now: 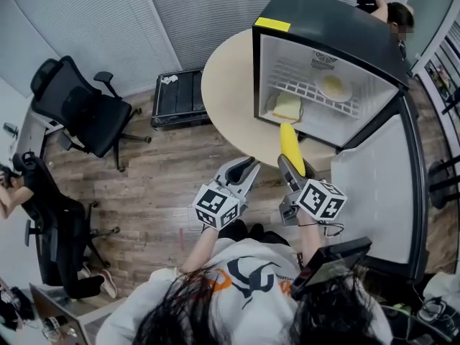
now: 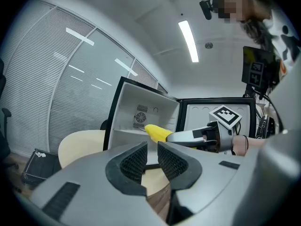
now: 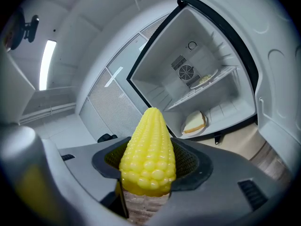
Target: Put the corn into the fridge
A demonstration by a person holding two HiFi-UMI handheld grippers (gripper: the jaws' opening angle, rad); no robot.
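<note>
A yellow corn cob [image 1: 290,146] [image 3: 148,147] stands tip forward in my right gripper [image 1: 292,167] [image 3: 148,167], which is shut on its base. It hangs just outside the open mini fridge [image 1: 327,29] [image 3: 207,55], pointing at the opening, over the table's front edge. Inside, a plate of pale food [image 1: 333,87] sits on the wire shelf and a bread slice [image 1: 287,108] [image 3: 194,122] lies on the floor below. My left gripper [image 1: 245,169] [image 2: 152,157] hovers left of the corn [image 2: 157,133], its jaws nearly together with nothing between them.
The fridge stands on a round beige table [image 1: 226,85]; its door [image 1: 374,185] swings open to the right. A black case [image 1: 180,98] and office chairs [image 1: 79,106] stand on the wood floor at left. A person [image 1: 388,9] is behind the fridge.
</note>
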